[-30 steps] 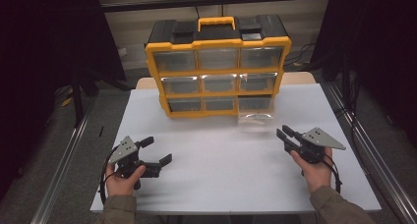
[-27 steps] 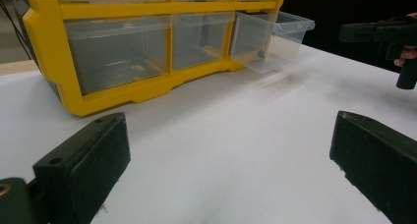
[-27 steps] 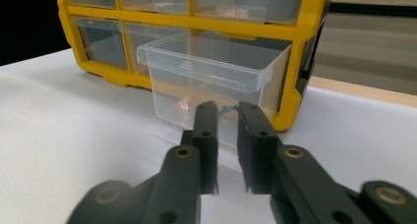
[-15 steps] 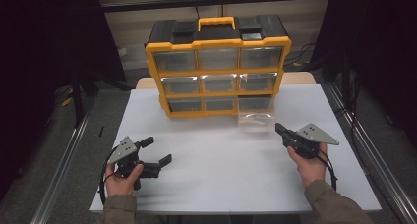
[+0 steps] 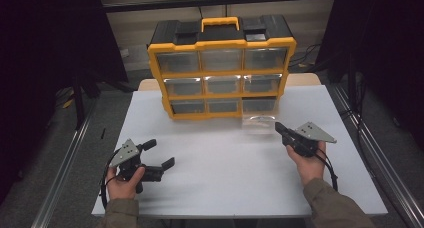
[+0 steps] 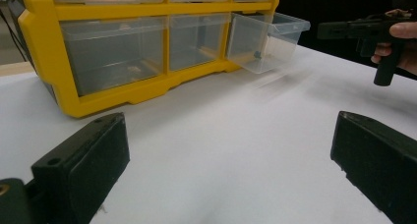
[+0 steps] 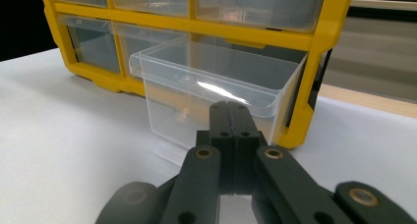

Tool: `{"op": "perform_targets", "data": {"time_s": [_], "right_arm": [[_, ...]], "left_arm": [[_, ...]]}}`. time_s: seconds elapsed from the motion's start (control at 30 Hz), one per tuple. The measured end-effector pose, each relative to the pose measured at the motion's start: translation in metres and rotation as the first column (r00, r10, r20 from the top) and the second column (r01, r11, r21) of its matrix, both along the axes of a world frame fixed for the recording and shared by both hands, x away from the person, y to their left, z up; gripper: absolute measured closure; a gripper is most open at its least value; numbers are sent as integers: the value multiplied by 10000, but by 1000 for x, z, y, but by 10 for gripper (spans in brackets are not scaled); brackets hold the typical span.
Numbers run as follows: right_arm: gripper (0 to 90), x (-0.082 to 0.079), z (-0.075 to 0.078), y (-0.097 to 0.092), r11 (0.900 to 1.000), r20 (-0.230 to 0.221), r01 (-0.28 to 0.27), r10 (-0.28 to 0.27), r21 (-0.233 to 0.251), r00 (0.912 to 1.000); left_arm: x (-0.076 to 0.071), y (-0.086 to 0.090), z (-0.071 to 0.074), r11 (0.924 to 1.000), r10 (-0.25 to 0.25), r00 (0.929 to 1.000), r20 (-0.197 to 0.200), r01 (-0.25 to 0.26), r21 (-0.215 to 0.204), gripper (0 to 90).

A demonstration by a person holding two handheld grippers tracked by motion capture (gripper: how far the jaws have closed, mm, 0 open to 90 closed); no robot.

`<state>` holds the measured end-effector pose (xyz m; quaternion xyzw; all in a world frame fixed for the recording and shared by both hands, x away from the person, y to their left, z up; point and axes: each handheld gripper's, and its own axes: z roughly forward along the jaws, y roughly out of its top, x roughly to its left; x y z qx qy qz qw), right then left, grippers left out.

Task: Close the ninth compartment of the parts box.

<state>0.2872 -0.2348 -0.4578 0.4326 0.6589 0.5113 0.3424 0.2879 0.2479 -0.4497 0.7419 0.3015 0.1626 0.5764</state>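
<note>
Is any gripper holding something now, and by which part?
Nothing is held. The right gripper is shut before the open drawer; the left gripper is open.

The pulled-out drawer (image 7: 211, 94) is showing clear, glossy plastic; the organizer (image 5: 222, 68) frame is looking like smooth yellow plastic, and the bench (image 5: 225, 158) is appearing matt white.

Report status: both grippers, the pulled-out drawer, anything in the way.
Right gripper shut, empty, pointing at clear drawer. Left gripper open, empty, near table edge. Drawer pulled partway out of yellow organizer, bottom right slot. Nothing between.
</note>
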Motion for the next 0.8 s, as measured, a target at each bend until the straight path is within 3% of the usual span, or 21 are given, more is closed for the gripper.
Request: {"op": "perform_targets", "data": {"time_s": [0.17, 0.2, 0.27, 0.3, 0.4, 0.43, 0.47, 0.73, 0.77, 0.8], "right_arm": [[900, 2, -1, 1, 10000, -1, -12, 12, -30, 10000], [900, 3, -1, 2, 10000, -5, -20, 20, -21, 10000], [900, 4, -2, 2, 10000, -37, -19, 19, -35, 10000], [900, 4, -2, 2, 10000, -24, 27, -27, -32, 10000], [900, 6, -2, 3, 9999, -12, 50, -51, -140, 10000], [900, 7, -2, 3, 9999, -8, 40, -40, -128, 10000], [900, 7, -1, 3, 9999, -48, 21, -22, -159, 10000], [900, 11, -1, 8, 9995, 36, 24, -23, -321, 10000], [900, 11, -1, 8, 9995, 42, 29, -27, -313, 10000], [900, 11, -1, 8, 9993, 25, 74, -73, -358, 10000]], "left_arm": [[0, 0, 0, 10000, 12, 10000, 32, -12, -18, 10], [0, -1, 0, 9998, 41, 10000, -22, -42, -186, 10], [1, 0, 0, 9993, -241, 9997, -21, 240, -297, 10], [0, 1, 1, 10000, -4, 10000, 41, 4, 2, 9], [0, 1, 1, 10000, -49, 10000, 47, 49, 0, 9], [0, 0, 0, 9993, -215, 9998, -20, 214, -317, 9], [0, 0, 0, 9992, -217, 9998, -30, 216, -344, 9], [0, 0, 0, 9992, -221, 9998, -24, 220, -334, 8], [-1, 0, 0, 9998, 17, 10000, 14, -17, -182, 8], [1, 1, 0, 9993, -257, 9997, 6, 257, -256, 8]]}}
